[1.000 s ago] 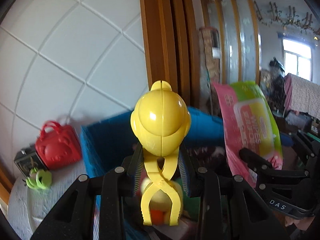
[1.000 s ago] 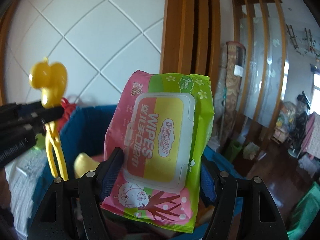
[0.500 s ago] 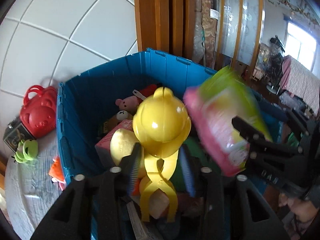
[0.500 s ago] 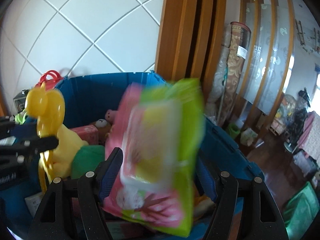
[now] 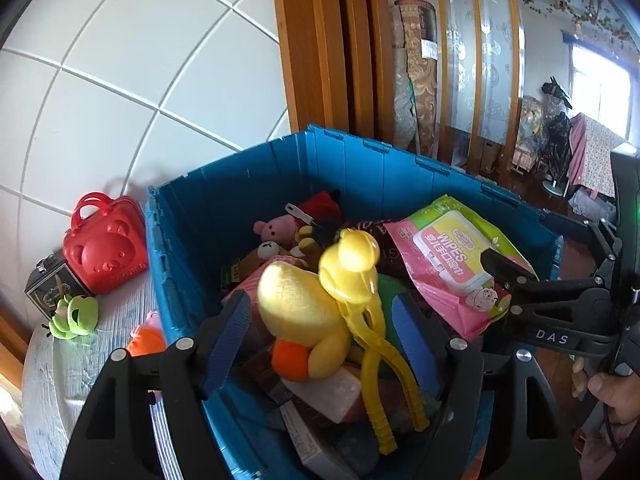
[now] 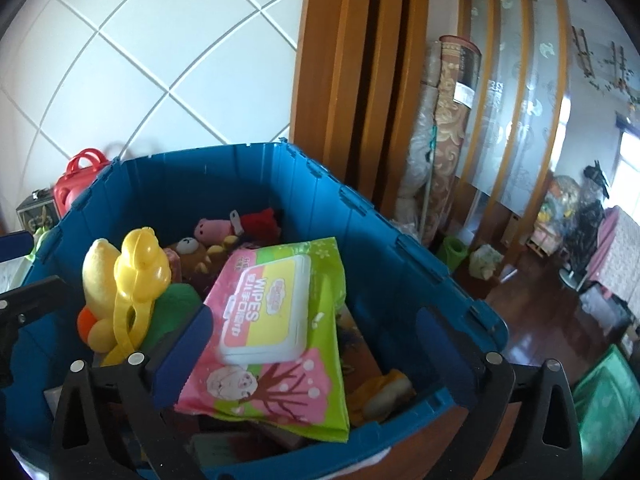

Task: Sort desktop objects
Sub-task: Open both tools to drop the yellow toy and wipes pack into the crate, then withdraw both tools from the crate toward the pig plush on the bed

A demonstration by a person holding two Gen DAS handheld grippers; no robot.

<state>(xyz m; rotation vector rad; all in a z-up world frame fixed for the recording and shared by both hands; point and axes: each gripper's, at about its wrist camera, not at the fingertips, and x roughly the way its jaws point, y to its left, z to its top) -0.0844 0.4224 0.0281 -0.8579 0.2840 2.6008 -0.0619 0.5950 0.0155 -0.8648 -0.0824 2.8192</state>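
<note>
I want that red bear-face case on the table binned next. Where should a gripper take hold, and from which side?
Grip the twin loop handles at the top of the red bear-face case, coming from above: it stands upright against the wall, and the blue bin crowds its right side.

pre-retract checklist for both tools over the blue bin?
1. Left tool clear of yellow clip toy: ok, jaws opening, the toy lies loose between them on the pile.
2. Right tool clear of wipes pack: cannot tell, jaws opening, left pad looks against the pack's edge.
3. Both items inside blue bin: ok.
4. Wipes pack settled: ok, lying flat on the contents.
5. Desk left to sort: not ok, red bear case and green frog toy remain outside.
</note>
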